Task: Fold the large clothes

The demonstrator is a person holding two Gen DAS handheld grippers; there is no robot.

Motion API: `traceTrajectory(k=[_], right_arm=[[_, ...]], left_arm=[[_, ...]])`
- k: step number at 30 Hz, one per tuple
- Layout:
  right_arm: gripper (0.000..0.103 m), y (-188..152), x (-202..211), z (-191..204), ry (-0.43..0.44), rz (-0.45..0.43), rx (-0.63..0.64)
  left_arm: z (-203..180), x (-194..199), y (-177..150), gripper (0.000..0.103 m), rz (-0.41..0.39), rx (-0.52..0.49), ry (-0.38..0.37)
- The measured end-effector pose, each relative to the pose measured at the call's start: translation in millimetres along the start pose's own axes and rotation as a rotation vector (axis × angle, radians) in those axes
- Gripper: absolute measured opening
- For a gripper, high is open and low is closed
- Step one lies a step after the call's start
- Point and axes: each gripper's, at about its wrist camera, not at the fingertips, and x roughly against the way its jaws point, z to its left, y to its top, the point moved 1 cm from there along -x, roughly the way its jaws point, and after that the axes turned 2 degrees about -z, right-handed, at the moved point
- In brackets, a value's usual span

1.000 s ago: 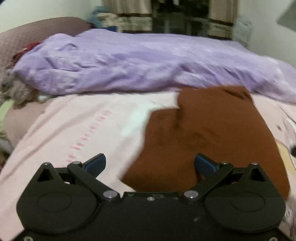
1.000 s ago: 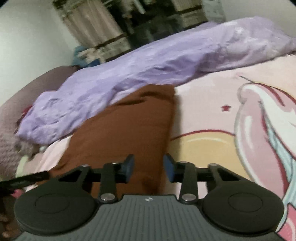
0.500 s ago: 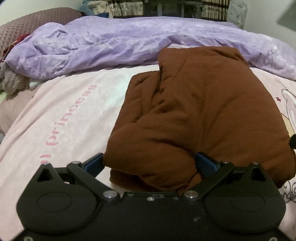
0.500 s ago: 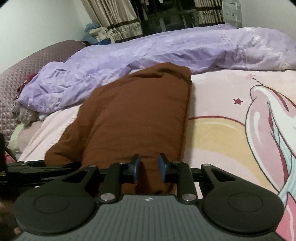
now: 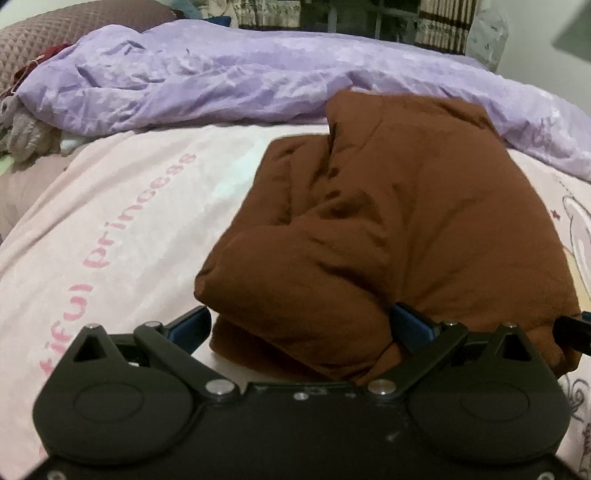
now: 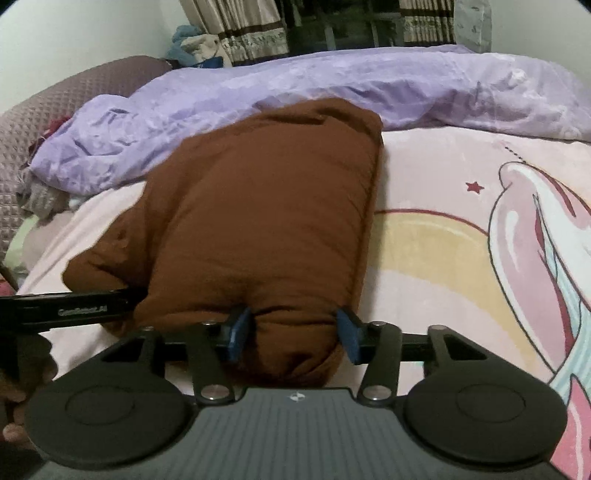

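A puffy brown garment (image 5: 406,221) lies folded into a thick bundle on the pink bed sheet (image 5: 110,206). My left gripper (image 5: 301,323) is open wide, and the bundle's near left corner sits between its blue fingers without being squeezed. In the right wrist view the same garment (image 6: 266,206) fills the middle. My right gripper (image 6: 293,328) straddles its near edge and its jaws are opening, with a bulge of fabric still between the pads. The left gripper's black body (image 6: 74,308) shows at the left edge there, held by a hand (image 6: 22,369).
A crumpled purple duvet (image 5: 221,81) runs along the far side of the bed, touching the garment's far end. A quilted brown headboard (image 6: 22,122) stands at the left, and curtains (image 6: 251,33) hang behind. To the right the sheet shows a unicorn print (image 6: 535,240).
The left gripper has sunk toward the garment, whose near corner now lies between its fingers. The right gripper's jaws, pinched on the fabric half a second ago, have spread apart.
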Motion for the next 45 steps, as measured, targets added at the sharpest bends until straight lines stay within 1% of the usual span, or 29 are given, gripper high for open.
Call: traceTrajectory(k=[2, 4, 5, 6, 7, 8, 9, 12, 15, 17, 20, 22, 24, 28, 30, 33, 34, 36, 37, 38, 39, 41, 43, 44, 45], right_arm=[[0.043, 1.7, 9.9, 2.1, 0.015, -0.012, 0.000], [0.039, 2.8, 18.9, 6.0, 0.024, -0.025, 0.011], [0.035, 3.7, 22.2, 7.5, 0.021, -0.032, 0.019], [0.031, 4.0, 23.9, 8.8, 0.019, -0.034, 0.028], [0.021, 4.1, 22.8, 9.8, 0.020, -0.030, 0.037], [0.018, 2.8, 18.8, 10.3, 0.020, -0.013, 0.044], [0.018, 0.5, 12.4, 10.4, 0.015, 0.003, 0.051], [0.018, -6.6, -7.5, 7.6, 0.008, 0.025, 0.040], [0.018, -7.5, -4.0, 11.5, 0.008, 0.021, 0.052], [0.018, -5.3, 3.5, 11.7, 0.010, 0.022, 0.044], [0.019, -1.0, 22.0, 8.5, 0.036, 0.013, 0.018], [0.019, 0.3, 31.3, 8.4, 0.063, 0.004, 0.014], [0.019, -0.4, 31.2, 9.8, 0.071, 0.006, 0.021], [0.018, -9.9, 0.0, 10.5, 0.058, 0.061, 0.017], [0.018, -13.2, -4.4, 9.2, 0.062, 0.063, 0.006], [0.019, -10.1, 7.1, 10.9, 0.069, 0.052, 0.020], [0.020, -8.9, 11.4, 9.5, 0.077, 0.046, 0.018], [0.027, -6.3, 19.8, 4.2, 0.098, 0.030, -0.005], [0.036, -4.8, 23.8, -0.1, 0.100, 0.020, -0.019], [0.046, -2.8, 27.2, -2.6, 0.094, 0.010, -0.027], [0.051, 0.5, 28.6, -4.0, 0.084, -0.003, -0.031], [0.069, 5.5, 33.1, -9.8, 0.072, -0.046, -0.046], [0.071, 12.1, 30.6, -18.8, 0.056, -0.066, -0.074], [0.071, 15.6, 26.3, -24.4, 0.044, -0.065, -0.090], [0.071, 18.9, 20.4, -29.9, 0.032, -0.065, -0.107]], left_arm=[[0.5, 11.8, 2.1, 0.103, -0.016, 0.002, 0.004], [0.9, 24.6, 3.4, 0.103, -0.040, 0.002, 0.000], [1.2, 29.4, 3.1, 0.103, -0.043, 0.002, -0.001], [1.4, 32.4, 2.3, 0.103, -0.045, 0.003, -0.003], [1.1, 34.8, 0.0, 0.103, -0.047, 0.004, -0.007], [0.8, 34.1, -1.9, 0.103, -0.046, 0.003, -0.010], [0.7, 30.3, -3.9, 0.103, -0.037, 0.000, -0.010], [1.1, 5.0, -10.3, 0.103, 0.023, 0.010, -0.006], [8.0, -8.8, -14.2, 0.103, 0.054, 0.055, -0.034], [10.2, 0.9, -10.8, 0.103, 0.040, 0.054, -0.033], [10.3, 29.7, -4.6, 0.103, -0.013, 0.023, -0.008], [11.0, 43.5, -2.5, 0.103, -0.047, 0.020, -0.018], [9.9, 43.8, -2.5, 0.103, -0.051, 0.011, -0.024], [3.3, 5.8, -13.2, 0.103, 0.046, -0.012, 0.005], [6.0, -11.1, -20.4, 0.103, 0.103, -0.015, 0.032], [10.5, -8.5, -24.4, 0.103, 0.093, 0.013, 0.007], [11.8, -2.7, -22.7, 0.103, 0.083, 0.010, 0.005], [14.3, 11.1, -17.5, 0.103, 0.048, 0.003, 0.008], [16.8, 22.1, -14.2, 0.103, 0.021, 0.006, 0.005], [20.9, 30.7, -9.7, 0.103, -0.006, 0.014, -0.003], [26.8, 40.8, -3.8, 0.103, -0.040, 0.029, -0.014], [42.5, 59.2, 13.3, 0.103, -0.123, 0.085, -0.038], [54.4, 62.5, 33.5, 0.103, -0.176, 0.116, -0.041], [58.7, 56.4, 43.9, 0.103, -0.176, 0.114, -0.028], [61.5, 45.8, 53.2, 0.103, -0.160, 0.103, -0.015]])
